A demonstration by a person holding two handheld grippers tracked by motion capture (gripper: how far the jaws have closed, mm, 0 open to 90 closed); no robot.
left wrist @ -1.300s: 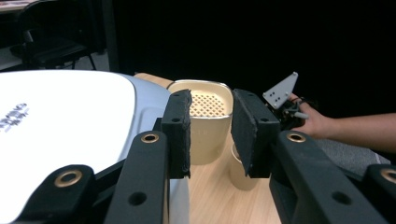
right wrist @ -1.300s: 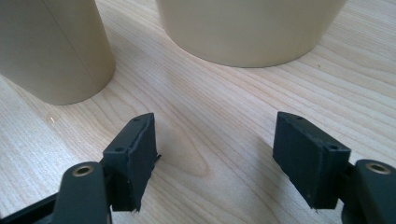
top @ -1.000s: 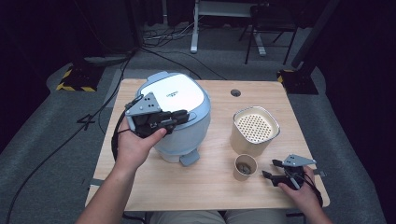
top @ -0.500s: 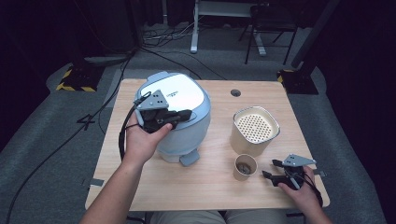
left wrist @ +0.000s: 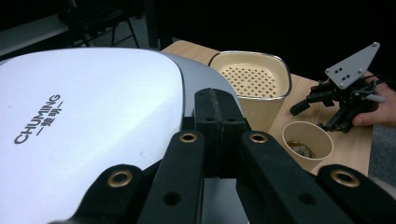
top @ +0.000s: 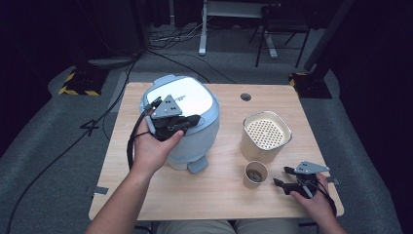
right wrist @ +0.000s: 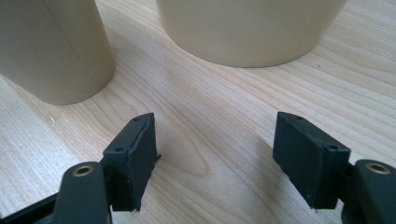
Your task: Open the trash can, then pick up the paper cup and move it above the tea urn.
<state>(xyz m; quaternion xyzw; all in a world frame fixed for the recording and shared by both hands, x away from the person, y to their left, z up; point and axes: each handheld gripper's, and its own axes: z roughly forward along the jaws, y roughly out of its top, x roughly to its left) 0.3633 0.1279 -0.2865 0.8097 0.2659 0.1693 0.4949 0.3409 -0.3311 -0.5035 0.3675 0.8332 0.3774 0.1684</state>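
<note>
High view showed the left gripper [top: 192, 120], jaws just closed empty, over the cooker [top: 182, 122]; pressing off-centre might skid it toward three o'clock into the basket [top: 266, 134]; right gripper [top: 282, 176] rested wide.

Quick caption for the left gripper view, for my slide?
Shut left hand-held gripper over the air fryer's white lid, with the perforated basket and paper cup beyond.

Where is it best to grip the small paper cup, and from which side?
Probably its side wall below the rim, jaws level, from the near right: the paper cup stands upright with something inside, and the cream basket crowds its far side.
</note>
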